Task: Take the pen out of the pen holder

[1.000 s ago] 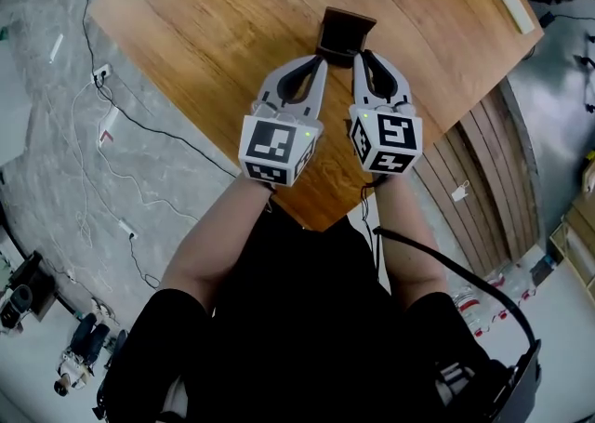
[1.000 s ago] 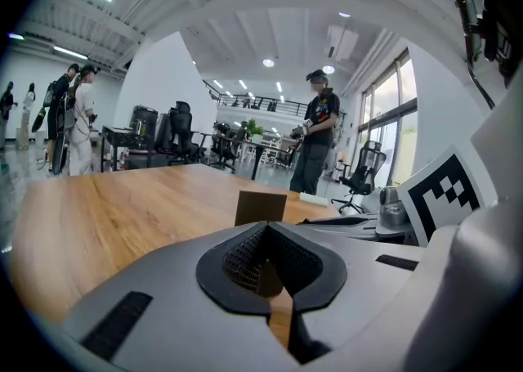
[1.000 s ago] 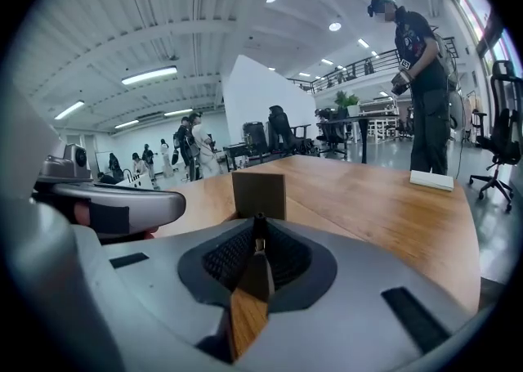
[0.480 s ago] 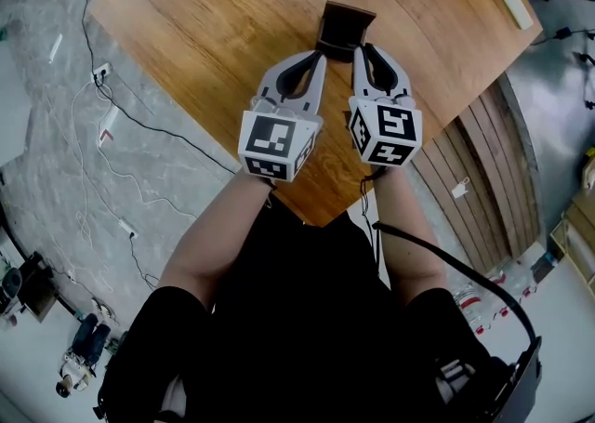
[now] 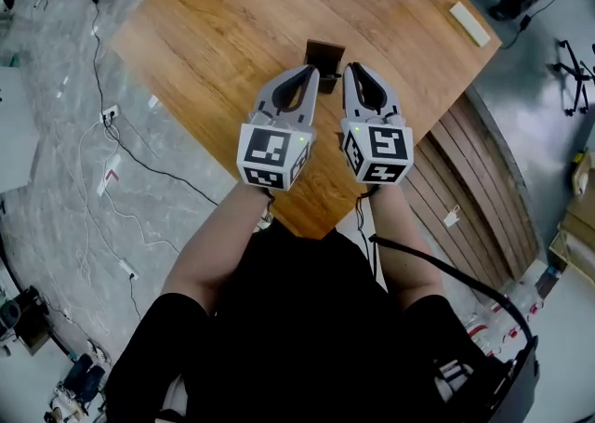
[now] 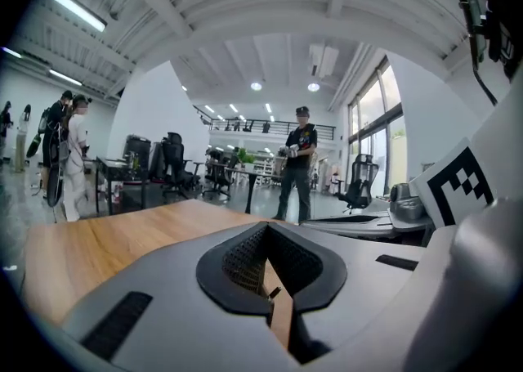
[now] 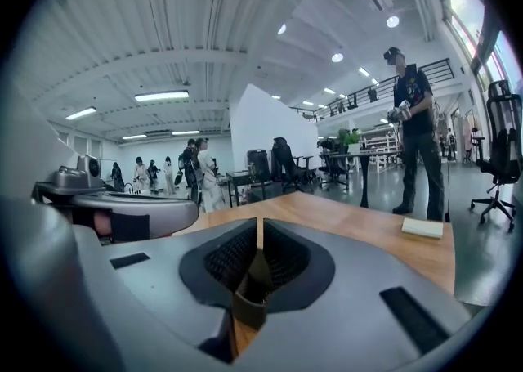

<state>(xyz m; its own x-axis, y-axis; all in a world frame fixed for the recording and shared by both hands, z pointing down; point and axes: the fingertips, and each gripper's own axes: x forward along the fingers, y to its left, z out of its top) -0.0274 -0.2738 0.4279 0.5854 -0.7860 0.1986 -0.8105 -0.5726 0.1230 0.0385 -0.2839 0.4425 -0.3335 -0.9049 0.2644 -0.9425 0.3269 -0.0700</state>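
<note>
Left gripper (image 5: 313, 73), jaws pressed together at the tips, nothing between them. Right gripper (image 5: 350, 71) just beside it, jaws likewise closed to a hairline slit, empty. Dark brown pen holder (image 5: 324, 52) just ahead, between both sets of tips, standing on the wooden table (image 5: 223, 31); pen itself not made out. Farther right, well apart, a white block (image 5: 469, 23).
</note>
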